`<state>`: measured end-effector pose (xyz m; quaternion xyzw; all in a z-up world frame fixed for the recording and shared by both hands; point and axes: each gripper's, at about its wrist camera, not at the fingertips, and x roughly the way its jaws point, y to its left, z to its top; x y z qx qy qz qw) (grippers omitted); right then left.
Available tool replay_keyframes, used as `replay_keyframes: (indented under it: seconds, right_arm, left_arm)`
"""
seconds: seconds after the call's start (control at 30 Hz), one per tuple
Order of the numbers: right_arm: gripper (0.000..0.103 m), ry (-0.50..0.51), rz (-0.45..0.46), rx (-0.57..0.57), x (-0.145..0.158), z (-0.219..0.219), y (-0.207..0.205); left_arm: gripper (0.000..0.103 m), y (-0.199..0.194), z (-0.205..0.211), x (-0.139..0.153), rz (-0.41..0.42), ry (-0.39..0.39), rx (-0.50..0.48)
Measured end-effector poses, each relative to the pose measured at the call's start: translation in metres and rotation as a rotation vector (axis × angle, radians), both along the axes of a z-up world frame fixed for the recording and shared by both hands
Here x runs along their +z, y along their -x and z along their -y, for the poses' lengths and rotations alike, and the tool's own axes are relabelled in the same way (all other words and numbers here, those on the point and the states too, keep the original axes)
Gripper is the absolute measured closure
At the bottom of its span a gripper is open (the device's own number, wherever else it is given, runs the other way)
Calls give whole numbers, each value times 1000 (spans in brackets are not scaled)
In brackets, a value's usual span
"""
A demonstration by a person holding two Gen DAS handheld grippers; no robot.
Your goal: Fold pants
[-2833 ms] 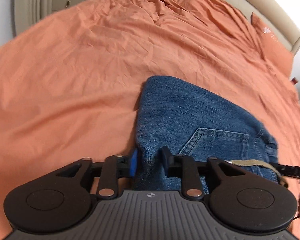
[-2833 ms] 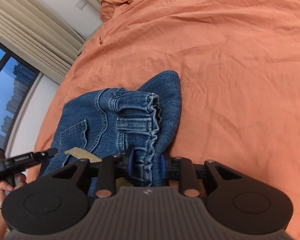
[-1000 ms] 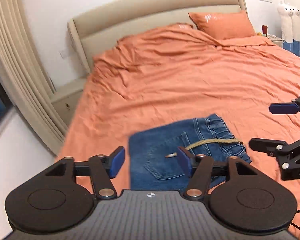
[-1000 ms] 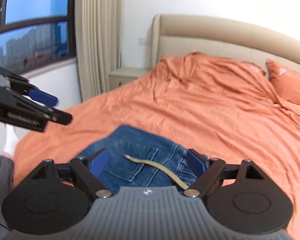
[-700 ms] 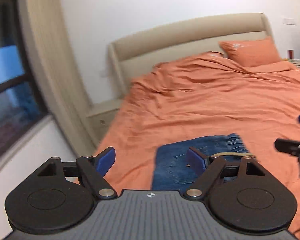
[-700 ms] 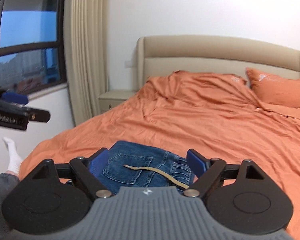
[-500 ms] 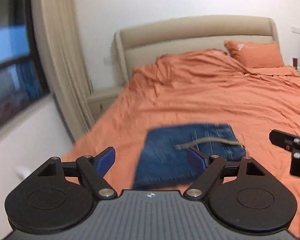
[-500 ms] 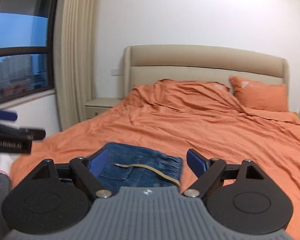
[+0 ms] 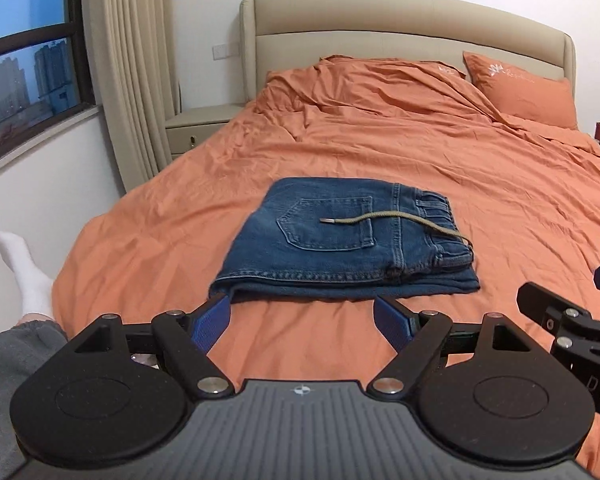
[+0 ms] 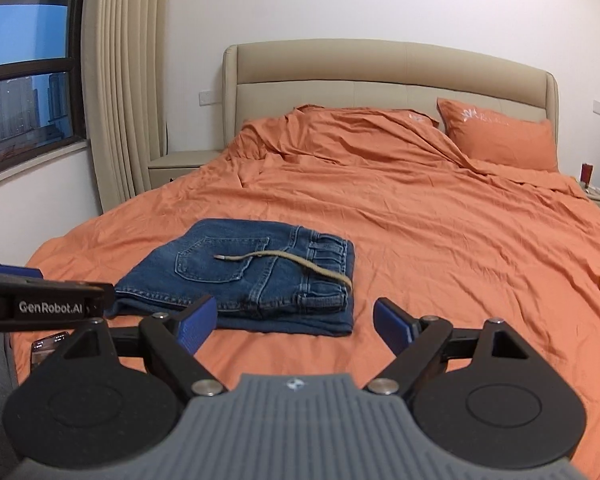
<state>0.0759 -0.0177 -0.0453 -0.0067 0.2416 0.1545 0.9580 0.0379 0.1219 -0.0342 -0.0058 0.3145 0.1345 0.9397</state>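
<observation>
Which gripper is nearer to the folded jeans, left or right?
Left, though only slightly. The left gripper hangs open just before the near edge of the jeans. The right gripper, also open, sits a little further right of them.

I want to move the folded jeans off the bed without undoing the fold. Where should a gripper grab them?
Probably at the near folded edge of the jeans, coming in low from the foot of the bed. There the layers stack into one thick lip facing both open grippers, left and right. Avoid the loose drawstring; pulling it would lift nothing.
</observation>
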Motion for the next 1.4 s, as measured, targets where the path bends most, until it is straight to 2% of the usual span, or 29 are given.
replay_keyframes:
  seconds: [0.17, 1.4]
  right_arm:
    - [21, -1, -10, -3, -1, 2, -2]
    - [21, -19, 31, -16, 11, 15, 8]
  left_arm:
    - [8, 5, 7, -1, 3, 14, -14]
    - [8, 10, 21, 16, 44, -35, -31]
